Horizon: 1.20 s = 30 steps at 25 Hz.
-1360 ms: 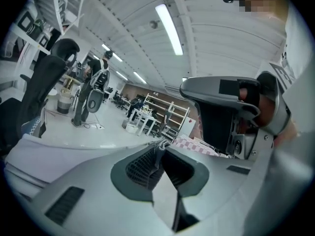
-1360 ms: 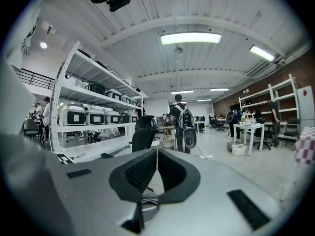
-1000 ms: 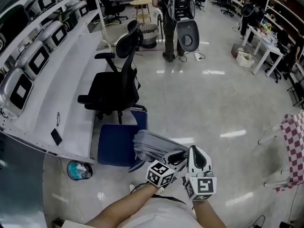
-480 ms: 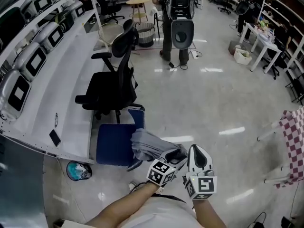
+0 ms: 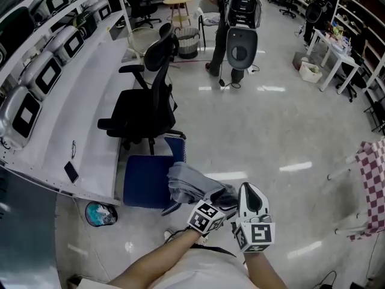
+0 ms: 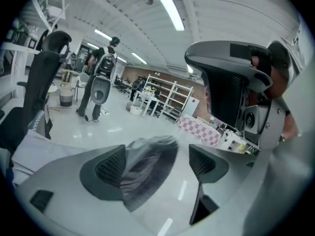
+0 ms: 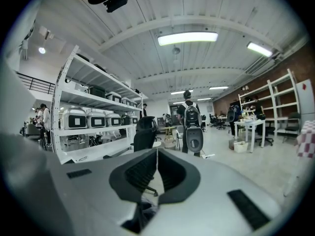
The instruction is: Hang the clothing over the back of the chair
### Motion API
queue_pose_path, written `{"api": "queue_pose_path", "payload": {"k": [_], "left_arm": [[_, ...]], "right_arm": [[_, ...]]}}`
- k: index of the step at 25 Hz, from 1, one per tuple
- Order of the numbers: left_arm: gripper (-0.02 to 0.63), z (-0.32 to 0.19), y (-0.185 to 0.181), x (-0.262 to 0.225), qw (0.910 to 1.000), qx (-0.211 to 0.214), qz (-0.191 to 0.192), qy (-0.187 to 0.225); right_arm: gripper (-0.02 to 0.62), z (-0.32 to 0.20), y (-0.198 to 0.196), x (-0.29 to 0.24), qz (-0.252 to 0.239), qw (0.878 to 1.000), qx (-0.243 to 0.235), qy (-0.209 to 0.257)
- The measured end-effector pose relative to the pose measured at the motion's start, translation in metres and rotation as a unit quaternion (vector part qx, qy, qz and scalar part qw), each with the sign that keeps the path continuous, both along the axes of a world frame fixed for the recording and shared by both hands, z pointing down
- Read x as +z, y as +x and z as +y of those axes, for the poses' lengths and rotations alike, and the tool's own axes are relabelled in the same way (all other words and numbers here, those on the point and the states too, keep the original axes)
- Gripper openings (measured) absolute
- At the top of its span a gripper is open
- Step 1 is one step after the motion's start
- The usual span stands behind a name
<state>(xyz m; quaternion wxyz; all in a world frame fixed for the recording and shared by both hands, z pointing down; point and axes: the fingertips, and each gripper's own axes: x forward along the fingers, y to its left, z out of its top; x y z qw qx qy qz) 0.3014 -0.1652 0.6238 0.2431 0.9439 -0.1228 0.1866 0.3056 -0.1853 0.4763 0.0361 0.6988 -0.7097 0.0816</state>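
While the left gripper [image 6: 156, 162] is opening its fingers wide, the grey clothing [image 5: 191, 182] is sitting loose between them, and nothing is squeezing it. The clothing is lying in a bunch over what looks like the back of the blue chair [image 5: 146, 182], right in front of the person. The right gripper [image 7: 156, 168] is holding its fingers closed together, with nothing showing between the tips, and it is waiting just beside the clothing. I think two things could be going wrong soon. The clothing is bunching up and not spreading flat, so if more of it is hanging on one side, it could be sliding off onto the floor. The cloth is also lying against one bumpy finger of the left gripper, so it could be snagging there and getting dragged off the chair when that gripper is pulling away.
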Motion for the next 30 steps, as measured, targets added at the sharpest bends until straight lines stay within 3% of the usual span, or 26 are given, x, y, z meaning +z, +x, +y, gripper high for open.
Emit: {"api": "queue_pose_path", "payload": {"k": [1,7,17,19,21,22,30], "left_arm": [[0.390,0.003,0.002,0.000,1.0000,0.007,0.001,-0.007],[0.399,0.007,0.006,-0.004,0.9999,0.006,0.011,0.007],[0.393,-0.031,-0.051,-0.017,0.9933,-0.105,0.022,0.043],[0.332,-0.039,-0.069,-0.022,0.9890,-0.136,0.019,0.055],[0.094,-0.045,-0.090,-0.028,0.9831,-0.167,0.016,0.074],[0.044,-0.047,-0.100,-0.031,0.9803,-0.180,0.018,0.080],[0.008,-0.046,-0.182,-0.044,0.9587,-0.266,0.007,0.100]], "right_arm": [[0.017,0.000,0.000,0.000,-0.001,1.000,0.000,0.000],[0.017,-0.002,0.001,0.001,-0.002,1.000,-0.004,0.001],[0.017,-0.022,-0.037,0.004,-0.014,0.998,-0.054,0.007],[0.017,-0.024,-0.048,0.006,-0.019,0.998,-0.068,0.005],[0.017,-0.026,-0.059,0.010,-0.023,0.996,-0.082,0.002],[0.017,-0.028,-0.065,0.011,-0.025,0.996,-0.089,0.000],[0.017,-0.040,-0.122,0.032,-0.053,0.988,-0.145,-0.018]]}}
